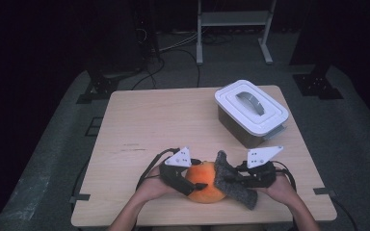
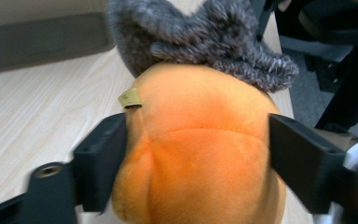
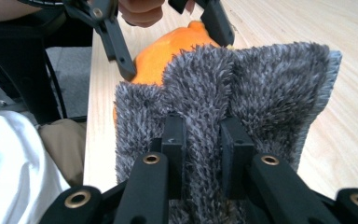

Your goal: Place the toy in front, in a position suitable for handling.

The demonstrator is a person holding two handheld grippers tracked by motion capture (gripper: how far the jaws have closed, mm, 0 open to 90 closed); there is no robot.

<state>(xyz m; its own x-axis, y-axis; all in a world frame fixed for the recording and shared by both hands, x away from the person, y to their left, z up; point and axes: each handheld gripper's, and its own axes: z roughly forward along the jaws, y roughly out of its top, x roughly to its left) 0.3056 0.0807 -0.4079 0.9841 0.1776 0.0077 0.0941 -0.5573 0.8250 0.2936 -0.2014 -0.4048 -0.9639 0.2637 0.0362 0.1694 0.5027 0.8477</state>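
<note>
Left tool (image 2: 196,154) clamps orange plush (image 2: 200,154); right tool (image 3: 203,154) pinches grey cloth (image 3: 270,88). Keep plush steady, wipe firmly against it.

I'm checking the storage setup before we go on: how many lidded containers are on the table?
1. The white-lidded container stands at the table's far right, apart from the orange plush and the grey cloth near the front edge. None other is visible.

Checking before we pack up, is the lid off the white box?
No, the white lid sits closed on the box.
</note>
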